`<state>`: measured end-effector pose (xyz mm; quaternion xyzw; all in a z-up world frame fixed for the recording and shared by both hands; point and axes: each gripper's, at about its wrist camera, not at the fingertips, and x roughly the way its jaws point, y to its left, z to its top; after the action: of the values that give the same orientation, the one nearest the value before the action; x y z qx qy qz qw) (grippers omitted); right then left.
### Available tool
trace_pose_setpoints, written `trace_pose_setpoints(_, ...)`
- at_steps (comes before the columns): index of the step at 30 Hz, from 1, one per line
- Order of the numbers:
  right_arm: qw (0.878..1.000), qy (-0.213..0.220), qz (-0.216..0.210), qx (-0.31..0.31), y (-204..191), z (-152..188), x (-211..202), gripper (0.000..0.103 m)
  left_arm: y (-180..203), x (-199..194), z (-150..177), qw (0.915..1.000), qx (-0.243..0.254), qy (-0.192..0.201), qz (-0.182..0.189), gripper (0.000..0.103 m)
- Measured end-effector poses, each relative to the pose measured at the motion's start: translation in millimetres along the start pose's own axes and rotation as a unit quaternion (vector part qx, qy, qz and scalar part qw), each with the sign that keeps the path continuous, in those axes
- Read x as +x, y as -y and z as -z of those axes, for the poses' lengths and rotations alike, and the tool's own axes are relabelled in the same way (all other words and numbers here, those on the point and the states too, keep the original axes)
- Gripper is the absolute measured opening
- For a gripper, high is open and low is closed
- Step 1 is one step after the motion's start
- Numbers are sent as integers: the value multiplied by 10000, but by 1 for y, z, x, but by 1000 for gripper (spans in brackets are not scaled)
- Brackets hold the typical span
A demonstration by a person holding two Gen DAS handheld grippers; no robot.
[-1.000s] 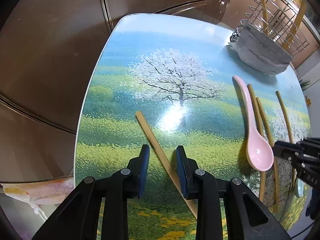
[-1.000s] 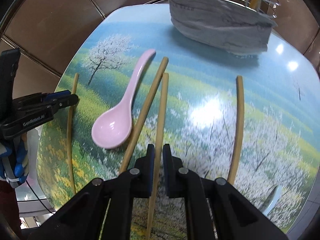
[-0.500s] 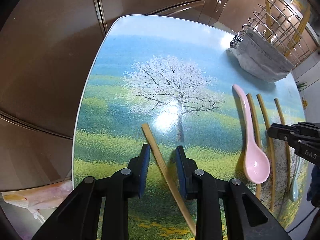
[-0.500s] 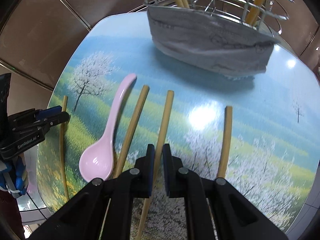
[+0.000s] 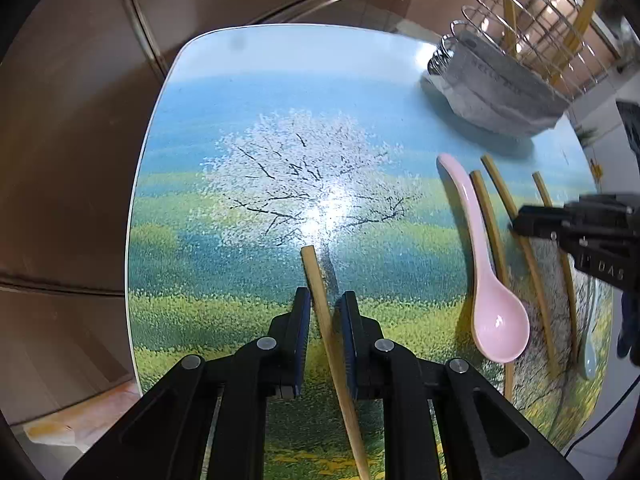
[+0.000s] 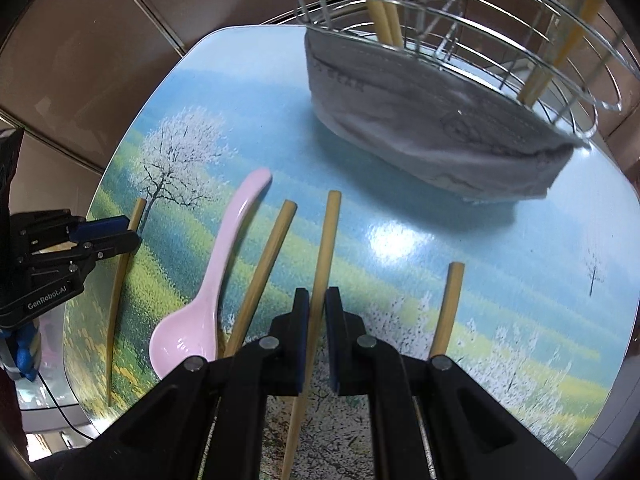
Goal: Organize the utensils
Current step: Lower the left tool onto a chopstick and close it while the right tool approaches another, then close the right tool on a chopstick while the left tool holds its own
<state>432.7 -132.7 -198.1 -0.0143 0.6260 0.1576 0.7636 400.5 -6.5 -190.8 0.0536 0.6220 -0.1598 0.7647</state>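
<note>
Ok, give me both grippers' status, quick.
Left gripper: closing around a chopstick, not yet clamped.
Right gripper: shut on another chopstick.

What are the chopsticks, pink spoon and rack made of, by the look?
Chopsticks: likely bamboo or wood, matte tan, squared cut ends. Pink spoon: glossy with highlights in the bowl; ceramic or melamine, can't tell which. Rack: thin shiny metal wire, probably chromed or stainless steel, with a grey cloth draped over its base.
</note>
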Motion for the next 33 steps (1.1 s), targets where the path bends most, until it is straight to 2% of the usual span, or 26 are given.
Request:
trace_pose_setpoints(7, 9995, -30, 85, -315, -9, -10, 3, 9, 23, 4, -8, 9990, 338, -277, -97, 14)
trace_pose_setpoints(14, 9974, -118, 263, -663, -24, -3, 2, 9, 44, 6, -10, 9978, 515, -378, -192, 14)
trace_pose_setpoints(23, 9959, -221, 413, -778, -42, 12, 1, 9, 37, -2, 11, 9981, 443, -311, -290, 10)
trace_pose_setpoints(33, 9948, -338, 497, -821, -57, 14, 5, 9, 40, 1, 10, 9972, 517, -414, -347, 10)
